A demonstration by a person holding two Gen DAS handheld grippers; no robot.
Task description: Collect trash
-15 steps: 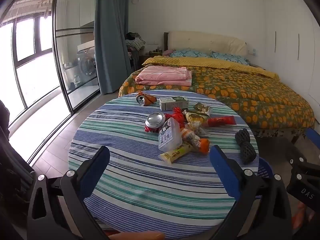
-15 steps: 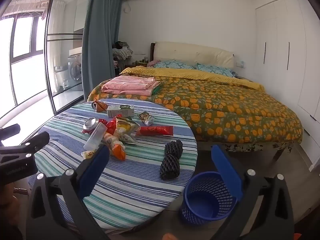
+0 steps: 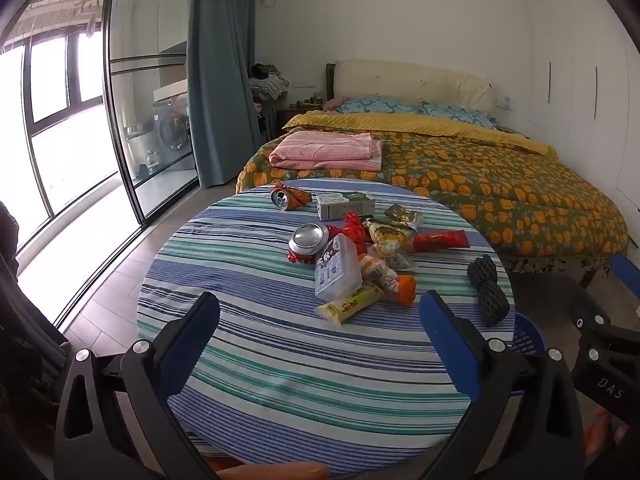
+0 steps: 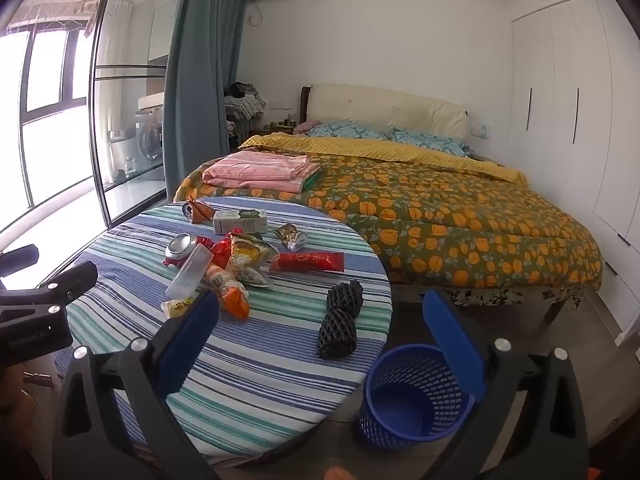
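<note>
Left gripper (image 3: 320,334) low centre of left wrist view, jaws wide apart, nothing between, hovering over near edge of round table (image 3: 280,400) with striped cloth. Right gripper (image 4: 320,336) low centre of right wrist view, jaws also wide apart, empty, over table's right edge and floor.

Trash heap mid-table, centre of left wrist view: crushed silver can (image 3: 308,238) touching red wrapper (image 3: 354,226); clear plastic tub (image 3: 336,268) tilted against can; yellow tube packet (image 3: 350,304) nearest the gripper, just below tub; orange-white snack packet (image 3: 390,280) right of tub; gold crinkled bag (image 3: 390,236) and red sachet (image 3: 440,240) further right. Carton (image 3: 344,204) lying flat at far side, second crushed can (image 3: 288,197) left of it, small foil wad (image 3: 402,214) right of it. Black foam net (image 3: 488,288) alone near right table edge, well apart from heap.

Blue mesh bin (image 4: 416,396) on floor, lower right of right wrist view, just beside table edge, upright, looks empty, partly behind right finger. Bed (image 4: 440,208) with orange-flower quilt beyond table, folded pink sheet (image 4: 260,172) on it. Other gripper's body at left edge of right wrist view.
</note>
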